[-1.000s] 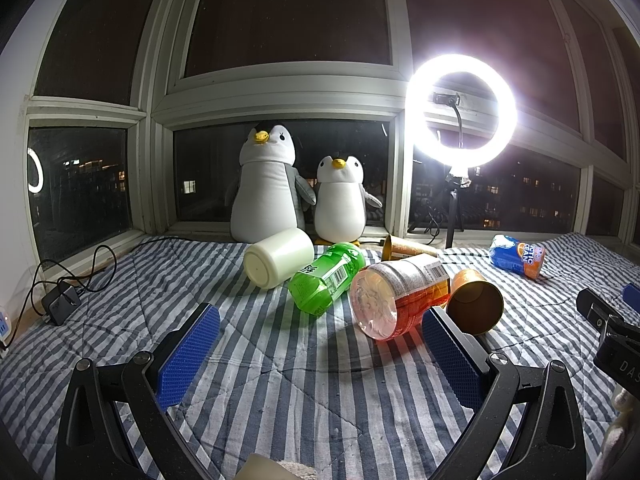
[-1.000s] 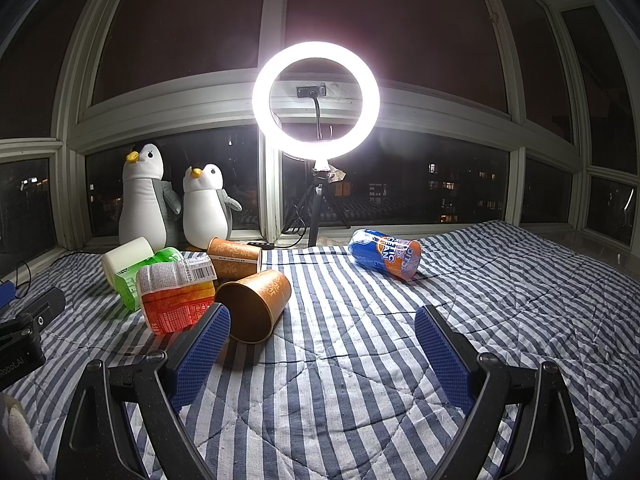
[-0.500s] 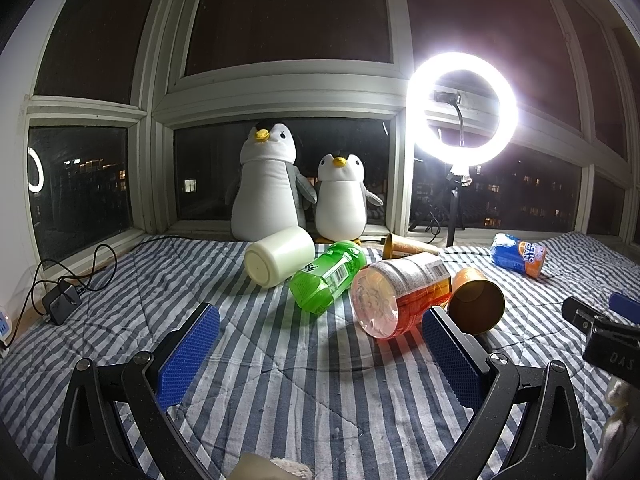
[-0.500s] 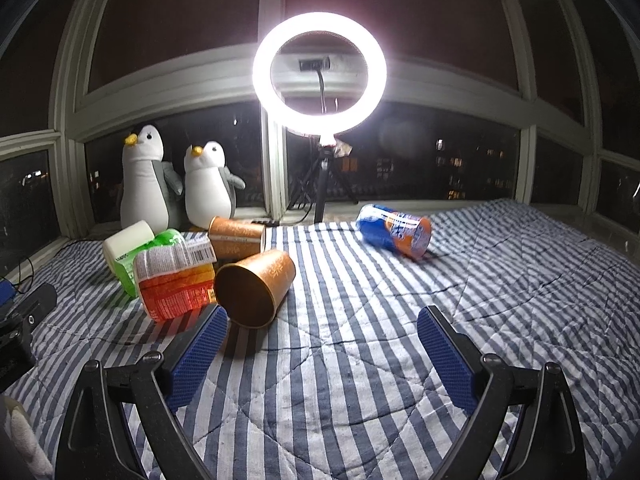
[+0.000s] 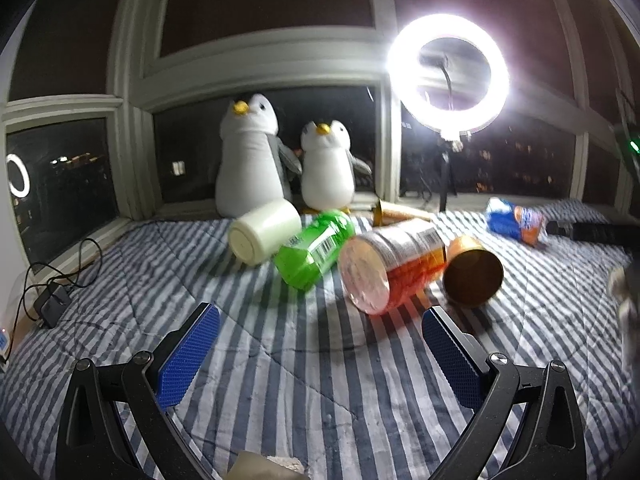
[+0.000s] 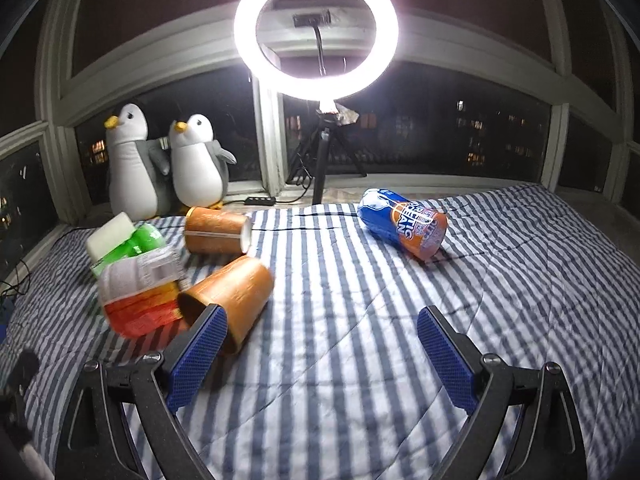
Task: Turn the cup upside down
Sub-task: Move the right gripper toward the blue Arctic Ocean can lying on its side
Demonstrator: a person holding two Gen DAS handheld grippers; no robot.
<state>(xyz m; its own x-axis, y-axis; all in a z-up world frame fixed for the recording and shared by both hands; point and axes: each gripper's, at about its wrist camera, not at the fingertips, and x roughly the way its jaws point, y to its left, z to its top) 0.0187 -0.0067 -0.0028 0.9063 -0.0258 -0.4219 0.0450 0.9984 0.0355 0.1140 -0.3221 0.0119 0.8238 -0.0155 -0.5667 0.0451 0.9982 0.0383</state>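
Right gripper (image 6: pixel 318 344), jaws wide and empty, is nearing the gold cup (image 6: pixel 232 294) lying sideways on the quilt (image 6: pixel 360 320) beside the jar (image 6: pixel 138 292); best straddling its wall squarely; left gripper (image 5: pixel 318 354) is idling open.

Two plush penguins (image 6: pixel 168 168) stand at the dark window, beside a lit ring light (image 6: pixel 316 28) on a tripod. On the striped blanket (image 6: pixel 360 320) lie a green bottle (image 5: pixel 316 248), a white container (image 5: pixel 264 232) (touching the bottle) and a blue-orange can (image 6: pixel 404 222), well apart. A charger with cable (image 5: pixel 50 300) lies at the left edge.
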